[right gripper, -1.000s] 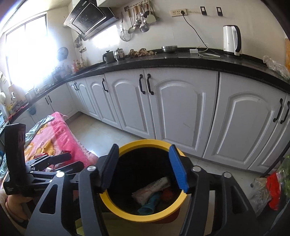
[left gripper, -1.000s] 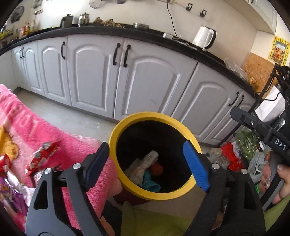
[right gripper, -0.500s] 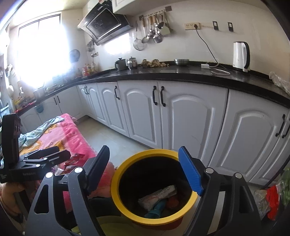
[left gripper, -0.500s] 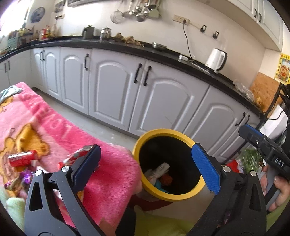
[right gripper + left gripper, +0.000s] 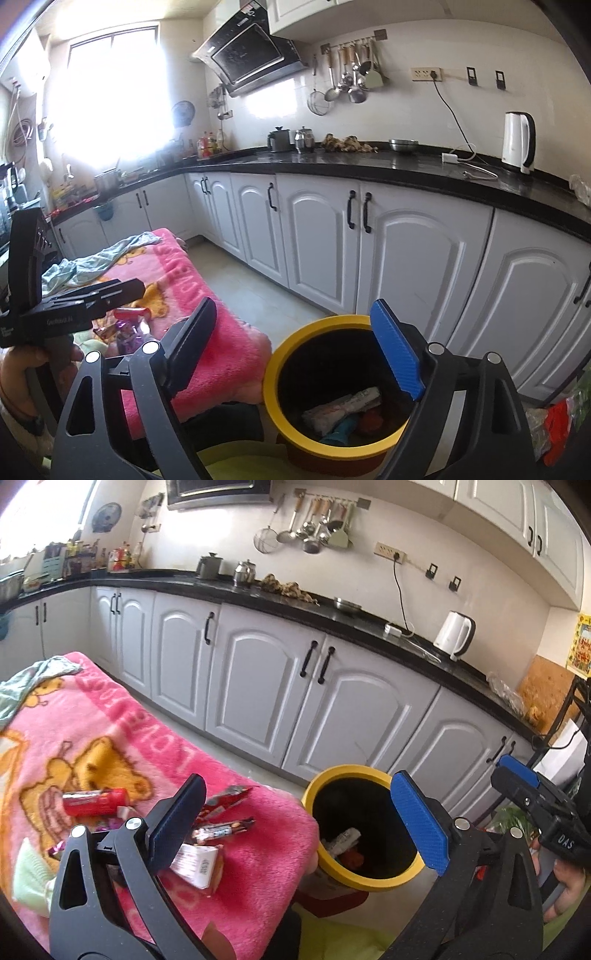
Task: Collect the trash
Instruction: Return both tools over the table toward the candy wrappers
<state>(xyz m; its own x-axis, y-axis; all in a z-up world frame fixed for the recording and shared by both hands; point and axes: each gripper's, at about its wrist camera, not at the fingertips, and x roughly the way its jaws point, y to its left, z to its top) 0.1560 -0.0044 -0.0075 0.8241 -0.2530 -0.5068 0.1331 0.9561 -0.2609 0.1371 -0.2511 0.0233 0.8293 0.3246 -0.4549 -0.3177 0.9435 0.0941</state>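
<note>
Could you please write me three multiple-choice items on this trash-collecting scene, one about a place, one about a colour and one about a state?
1. Where do the snack wrappers lie?
A. on the pink blanket
B. on the black countertop
C. on the floor by the cabinets

2. What colour is the rim of the trash bin?
A. red
B. yellow
C. white

3. What is the state of the left gripper?
A. shut on a wrapper
B. shut with nothing in it
C. open and holding nothing

Answers:
1. A, since the wrappers rest on the blanket to the left of the bin in the left wrist view.
2. B, since both views show a yellow rim around a dark inside that already holds some trash.
3. C, since its two fingers stand wide apart with only the scene visible between them.
</note>
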